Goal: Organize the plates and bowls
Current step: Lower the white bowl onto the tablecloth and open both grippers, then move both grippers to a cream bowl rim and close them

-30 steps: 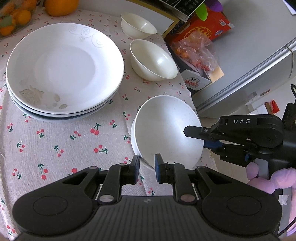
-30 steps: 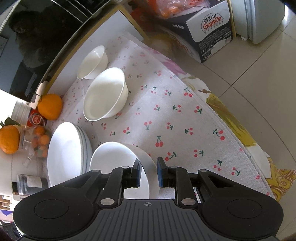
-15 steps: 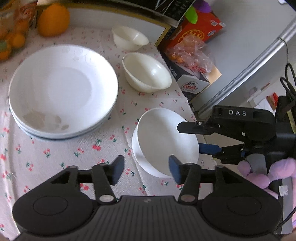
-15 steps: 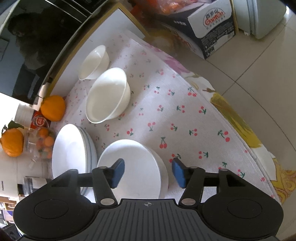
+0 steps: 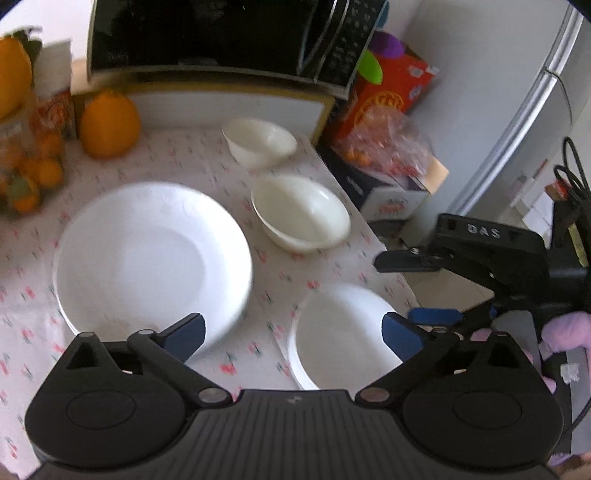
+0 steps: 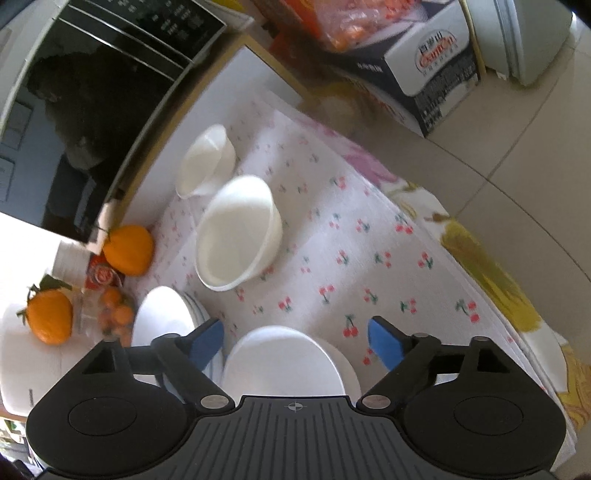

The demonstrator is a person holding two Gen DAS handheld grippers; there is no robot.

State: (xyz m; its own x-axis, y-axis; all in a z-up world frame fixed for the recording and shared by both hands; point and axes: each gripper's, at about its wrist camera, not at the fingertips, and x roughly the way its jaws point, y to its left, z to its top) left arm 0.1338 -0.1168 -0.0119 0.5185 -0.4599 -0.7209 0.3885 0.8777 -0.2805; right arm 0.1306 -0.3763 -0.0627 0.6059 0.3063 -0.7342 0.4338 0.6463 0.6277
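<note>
A small stack of white plates (image 5: 340, 332) (image 6: 284, 365) rests on the cherry-print tablecloth (image 6: 332, 240) near the table's right edge. My left gripper (image 5: 293, 330) hovers above the stack, jaws opening wide, touching nothing. My right gripper (image 6: 295, 338) is over the same stack, jaws also opening with no pad on the rim; it shows in the left wrist view (image 5: 417, 288) too. A stack of large white plates (image 5: 151, 258) (image 6: 166, 317) lies to the left. Behind stand a medium white bowl (image 5: 301, 212) (image 6: 240, 232) and a small white bowl (image 5: 258, 140) (image 6: 205, 162).
A black microwave (image 5: 221, 33) stands at the back. Oranges (image 5: 109, 123) and a bag of small fruit (image 5: 22, 173) sit at the back left. Cartons (image 6: 432, 70) and a fridge (image 5: 517, 110) stand on the floor right of the table edge. A gloved hand (image 5: 561, 339) holds the right gripper.
Both grippers went from shut on the small plate stack's rim to wide open, letting it rest on the cloth. The left gripper rose and tilted up, bringing the microwave into view.
</note>
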